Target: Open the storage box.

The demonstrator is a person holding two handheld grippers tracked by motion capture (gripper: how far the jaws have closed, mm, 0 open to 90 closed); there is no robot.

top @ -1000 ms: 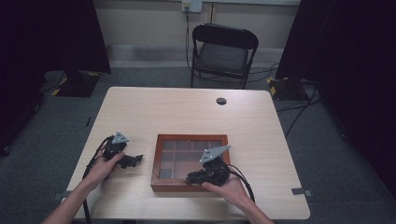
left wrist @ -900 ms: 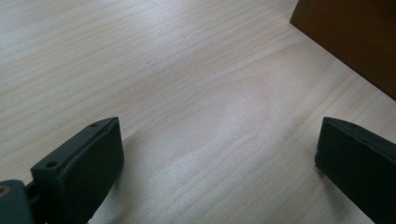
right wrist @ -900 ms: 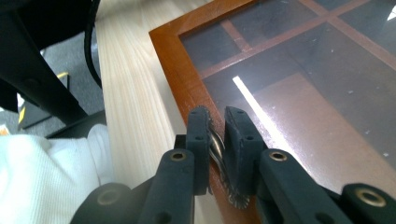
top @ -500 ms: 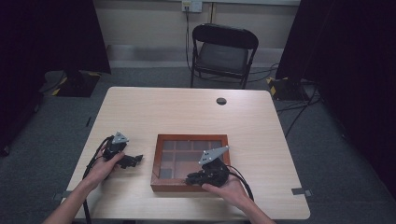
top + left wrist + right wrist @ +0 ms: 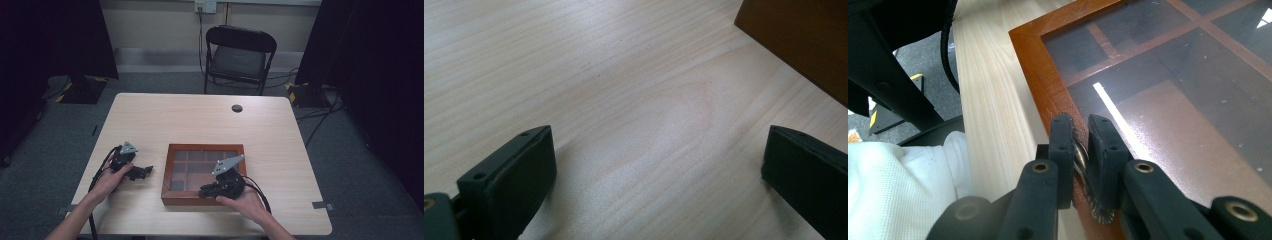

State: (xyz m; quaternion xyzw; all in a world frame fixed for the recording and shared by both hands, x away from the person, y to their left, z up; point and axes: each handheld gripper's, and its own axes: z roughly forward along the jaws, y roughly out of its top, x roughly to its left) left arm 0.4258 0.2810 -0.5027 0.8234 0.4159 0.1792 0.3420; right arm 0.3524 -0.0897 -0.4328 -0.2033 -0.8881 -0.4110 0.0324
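At the near edge of the table [image 5: 280, 145], my right gripper [image 5: 206, 191] lies low over the front rim of the wooden display box [image 5: 175, 149]. Its jaws are clenched almost together on a small metal latch [image 5: 1081, 156] at the box's front frame; the right gripper view shows the shiny piece pinched between the pads. The box has a glass lid [image 5: 1168, 95] with wooden dividers beneath it. To the left, my left gripper [image 5: 148, 171] rests on the tabletop just beside the box, apart from it, jaws released wide with bare wood between them. Farther off, a black grommet [image 5: 237, 108] sits near the far edge. A folding chair [image 5: 239, 55] stands beyond.
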